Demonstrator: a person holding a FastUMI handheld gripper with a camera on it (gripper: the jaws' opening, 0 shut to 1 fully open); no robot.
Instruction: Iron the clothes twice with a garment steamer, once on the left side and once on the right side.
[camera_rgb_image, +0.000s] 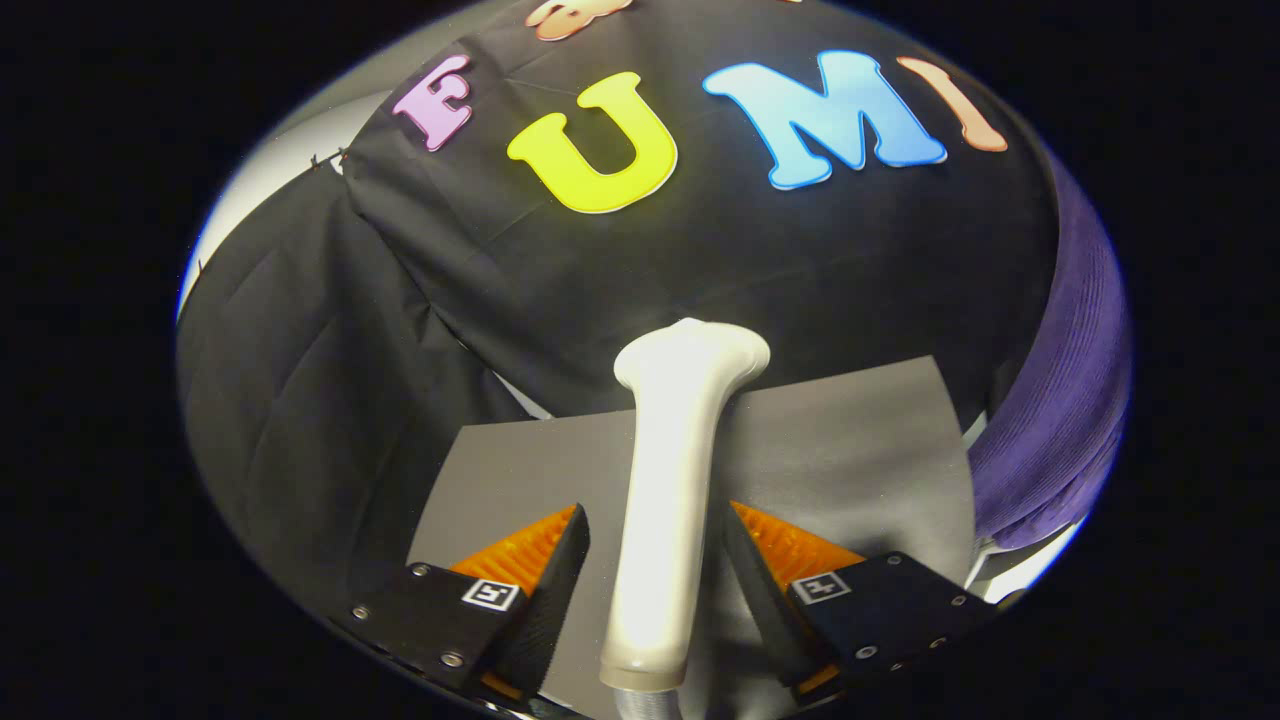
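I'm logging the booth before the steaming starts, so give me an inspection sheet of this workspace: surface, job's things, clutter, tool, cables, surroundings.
Surface: grey table top, flat, running from under the fingers to the black cloth wall.
Job's things: white garment steamer lies lengthwise between the fingers, its wider head toward the wall; purple garment, ribbed, hangs beside the table.
Clutter: nothing seen.
Tool: tool straddles the steamer's handle, fingers close on both sides; whether both press on it cannot be told.
Cables: a ribbed hose end leaves the steamer's near end; no other cable seen.
Surroundings: black cloth wall behind the table, creased; a second black cloth panel beside it.
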